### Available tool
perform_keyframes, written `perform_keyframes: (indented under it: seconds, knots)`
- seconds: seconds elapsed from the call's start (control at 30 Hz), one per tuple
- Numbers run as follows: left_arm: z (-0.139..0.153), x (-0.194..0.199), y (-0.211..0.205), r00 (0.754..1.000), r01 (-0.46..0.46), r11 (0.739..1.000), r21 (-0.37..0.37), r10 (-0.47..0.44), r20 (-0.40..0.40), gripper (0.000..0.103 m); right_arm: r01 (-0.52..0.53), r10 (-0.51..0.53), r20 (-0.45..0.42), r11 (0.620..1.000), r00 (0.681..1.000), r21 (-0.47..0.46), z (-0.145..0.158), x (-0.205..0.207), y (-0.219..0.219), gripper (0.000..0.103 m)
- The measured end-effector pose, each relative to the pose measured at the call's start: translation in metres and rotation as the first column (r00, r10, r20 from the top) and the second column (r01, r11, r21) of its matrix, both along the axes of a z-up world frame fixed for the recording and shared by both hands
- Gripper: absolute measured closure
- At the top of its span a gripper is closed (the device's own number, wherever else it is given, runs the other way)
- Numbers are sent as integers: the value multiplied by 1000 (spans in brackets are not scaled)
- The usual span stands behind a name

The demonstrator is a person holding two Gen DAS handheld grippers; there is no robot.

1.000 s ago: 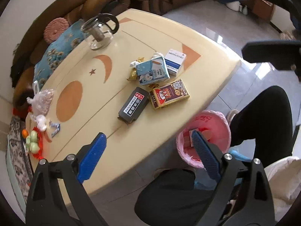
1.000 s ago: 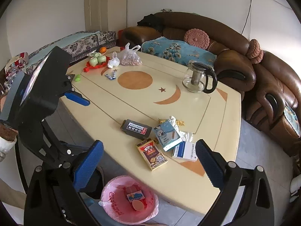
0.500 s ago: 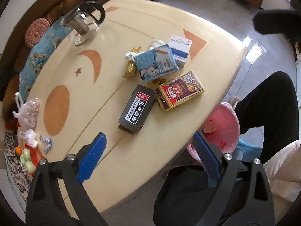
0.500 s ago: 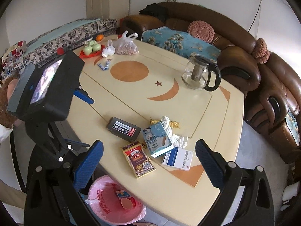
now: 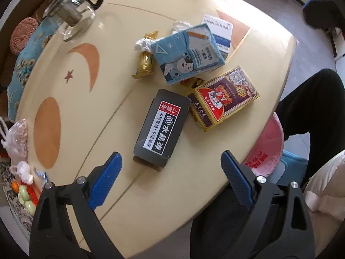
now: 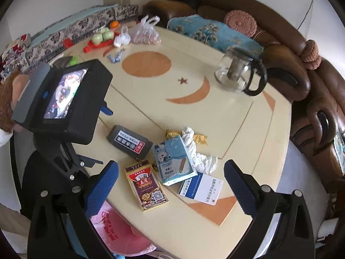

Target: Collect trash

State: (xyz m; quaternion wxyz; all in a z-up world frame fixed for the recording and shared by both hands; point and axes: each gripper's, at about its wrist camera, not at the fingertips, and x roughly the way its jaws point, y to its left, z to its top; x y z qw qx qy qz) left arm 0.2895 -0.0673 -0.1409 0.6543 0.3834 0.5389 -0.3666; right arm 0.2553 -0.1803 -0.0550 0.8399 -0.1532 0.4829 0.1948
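I can read the black box (image 5: 162,127) on the table (image 5: 90,116): a red panel with 警告 and a warning triangle, then 水晶弹, with 不可食用 beside it. The red card box (image 6: 146,185) shows 五星 and a QR code. Other print is too blurred for me.

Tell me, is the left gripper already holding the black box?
No, the left gripper is open with its jaws apart just short of the black box, which lies flat on the table.
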Motion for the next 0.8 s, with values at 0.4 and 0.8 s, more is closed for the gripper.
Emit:
perform_keyframes:
  seconds: [0.4,0.8]
  knots:
    - [-45,28,-7,998,28,998,49,-25,-64,12,-73,60,-156,995,986,-75,-81,41,11,7]
    - [-66,38,-11,992,75,996,49,-70,-104,12,-161,122,-197,968,973,-192,-131,58,31,16]
